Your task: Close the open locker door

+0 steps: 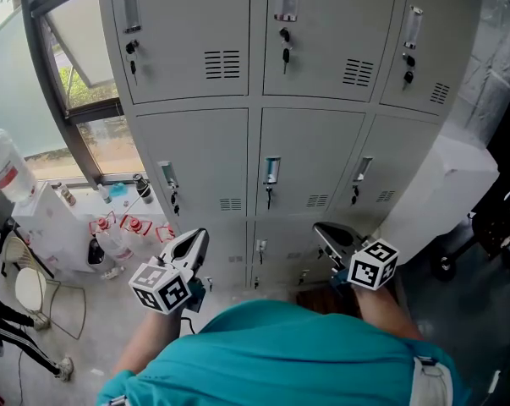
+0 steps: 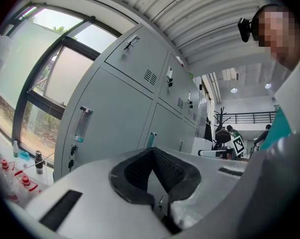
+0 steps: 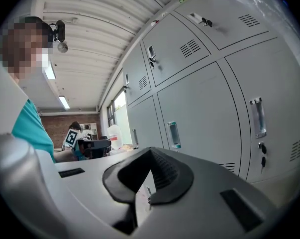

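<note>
Facing the grey locker bank [image 1: 263,100], found every visible locker door [image 1: 195,163] flush shut, could not tell an open one in the bottom row half hidden behind the left tool [image 1: 200,237] and right tool [image 1: 320,228], both closed on nothing and held level.

Ahead of our left gripper [image 1: 200,237] and right gripper [image 1: 320,228] we see pale grey lockers [image 1: 322,142]. Both grippers are white with black pads [image 2: 140,173], and their cubes [image 1: 161,288] are patterned in black-and-white squares. Behind them our shirt [image 1: 280,353] is teal. Far left of the left gripper is a clear bottle [image 1: 5,169] with a red label.
</note>
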